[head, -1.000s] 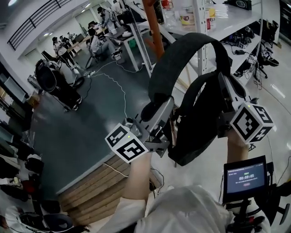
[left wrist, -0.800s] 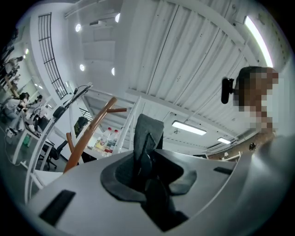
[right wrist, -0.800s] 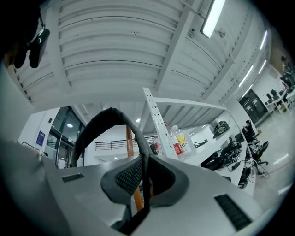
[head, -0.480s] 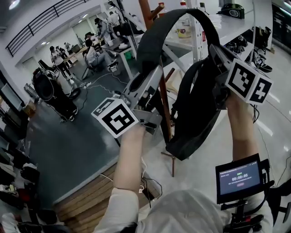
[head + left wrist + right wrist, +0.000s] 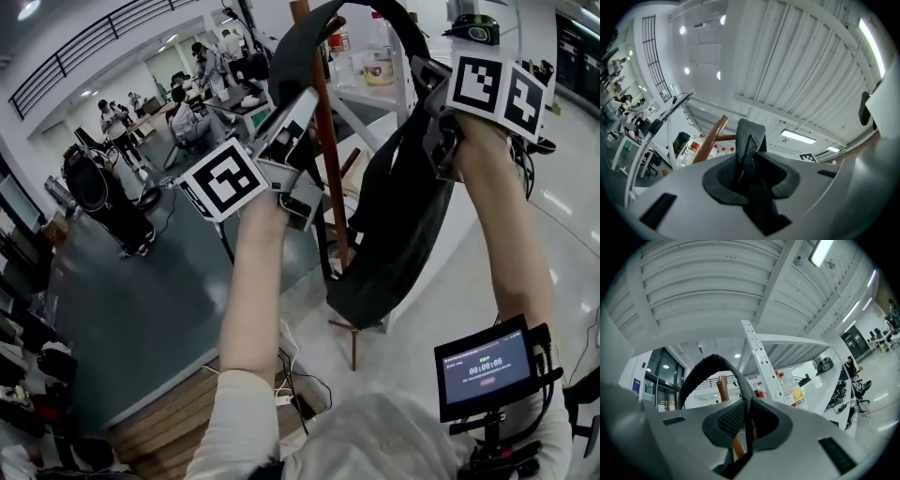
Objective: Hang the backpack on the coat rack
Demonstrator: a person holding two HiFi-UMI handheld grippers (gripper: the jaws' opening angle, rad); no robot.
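- Holding the backpack (image 5: 389, 234) up between them, both grippers are raised at the brown pole of the coat rack (image 5: 323, 150). The bag's body hangs clear of the floor below the right gripper, and its black strap (image 5: 305, 42) arches from one gripper to the other across the pole's upper part.
- The left gripper (image 5: 749, 157) has its fingers closed tight on a folded thickness of strap, which sticks up out of them.
- The right gripper (image 5: 747, 420) has its fingers pinched together on a thin band of webbing, with the strap loop rising beyond them.
- A white shelf unit (image 5: 375, 66) carrying bottles stands just behind the rack.
- Far back on the left, people sit at a table (image 5: 187, 94). Cables (image 5: 291, 375) trail on the floor near the rack's foot.
- A small screen (image 5: 483, 366) sits at the lower right, near the person's body.
- A short peg (image 5: 725, 137) branches off the pole just beside the strap, but whether the strap touches it cannot be told.
- The bag hides the lower stretch of the pole, and the strap covers part of its top.
- The print on the screen is too small to read.
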